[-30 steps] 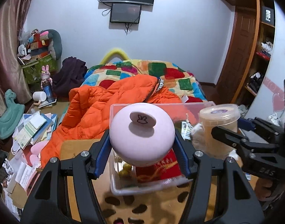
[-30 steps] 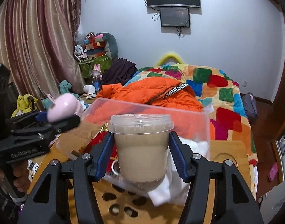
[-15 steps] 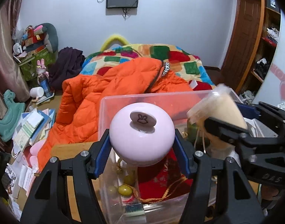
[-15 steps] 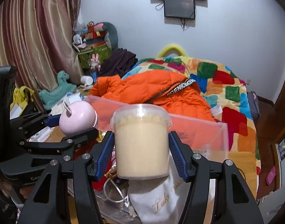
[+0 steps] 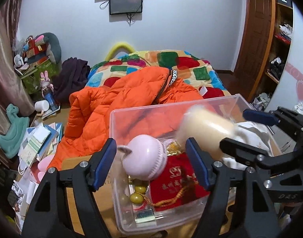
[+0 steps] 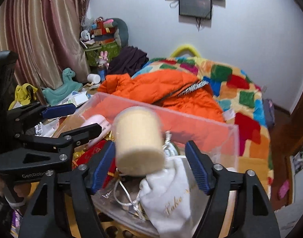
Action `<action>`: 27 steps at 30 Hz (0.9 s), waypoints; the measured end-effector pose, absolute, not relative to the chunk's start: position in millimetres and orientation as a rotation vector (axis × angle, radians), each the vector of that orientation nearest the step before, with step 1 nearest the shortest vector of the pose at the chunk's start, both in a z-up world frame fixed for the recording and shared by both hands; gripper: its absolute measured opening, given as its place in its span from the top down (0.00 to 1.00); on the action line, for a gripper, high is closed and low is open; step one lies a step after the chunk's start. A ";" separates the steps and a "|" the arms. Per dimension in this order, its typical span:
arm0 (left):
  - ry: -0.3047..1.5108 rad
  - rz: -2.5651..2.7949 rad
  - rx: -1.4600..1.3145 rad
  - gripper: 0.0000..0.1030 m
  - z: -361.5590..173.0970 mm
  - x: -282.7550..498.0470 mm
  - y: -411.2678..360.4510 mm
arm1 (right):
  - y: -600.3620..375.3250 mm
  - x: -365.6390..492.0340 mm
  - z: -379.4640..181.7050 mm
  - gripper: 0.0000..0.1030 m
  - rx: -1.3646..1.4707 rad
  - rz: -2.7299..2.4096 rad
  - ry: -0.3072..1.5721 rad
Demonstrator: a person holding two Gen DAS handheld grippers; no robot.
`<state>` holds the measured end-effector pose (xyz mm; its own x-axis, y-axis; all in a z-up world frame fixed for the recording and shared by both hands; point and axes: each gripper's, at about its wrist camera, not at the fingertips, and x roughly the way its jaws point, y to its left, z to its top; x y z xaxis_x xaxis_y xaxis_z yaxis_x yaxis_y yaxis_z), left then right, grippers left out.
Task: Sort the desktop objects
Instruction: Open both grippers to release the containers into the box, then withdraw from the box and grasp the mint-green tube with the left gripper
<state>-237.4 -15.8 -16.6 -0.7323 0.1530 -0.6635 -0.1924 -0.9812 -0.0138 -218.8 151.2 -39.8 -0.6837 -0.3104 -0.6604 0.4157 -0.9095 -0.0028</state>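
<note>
Both grippers hang over the clear box (image 5: 191, 107) on the wooden worktop (image 5: 80, 194). The left gripper (image 5: 151, 164) has its fingers spread, the pink round case (image 5: 145, 160) loose between them above the red pouch (image 5: 177, 182). The right gripper (image 6: 149, 166) is spread too, the blurred cream tub (image 6: 138, 138) tilted over the white pouch (image 6: 167, 194).

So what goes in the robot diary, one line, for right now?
left gripper: open, above clear bin | pink round gadget: in bin | right gripper: open | beige tub: tilted, blurred, over bin
</note>
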 end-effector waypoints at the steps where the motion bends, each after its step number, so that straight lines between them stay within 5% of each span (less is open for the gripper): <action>1: 0.086 2.765 -1.044 0.28 -14.2 -235.3 -15.0 | 152.0 -215.4 -36.6 0.27 0.950 -2.571 0.230; 11: 0.101 2.796 -0.942 0.13 19.4 -192.1 -8.2 | 181.3 -165.8 -8.5 0.15 0.865 -2.650 0.244; 27: 0.212 2.762 -0.772 0.08 36.8 -100.9 51.5 | 265.6 -65.5 2.7 0.13 0.767 -2.836 0.281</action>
<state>-100.9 51.5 36.8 -0.8235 0.2132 -0.5258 -0.2909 -0.9543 0.0687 -65.5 265.6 2.7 -0.8482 -0.1327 -0.5128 0.2306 -0.9641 -0.1319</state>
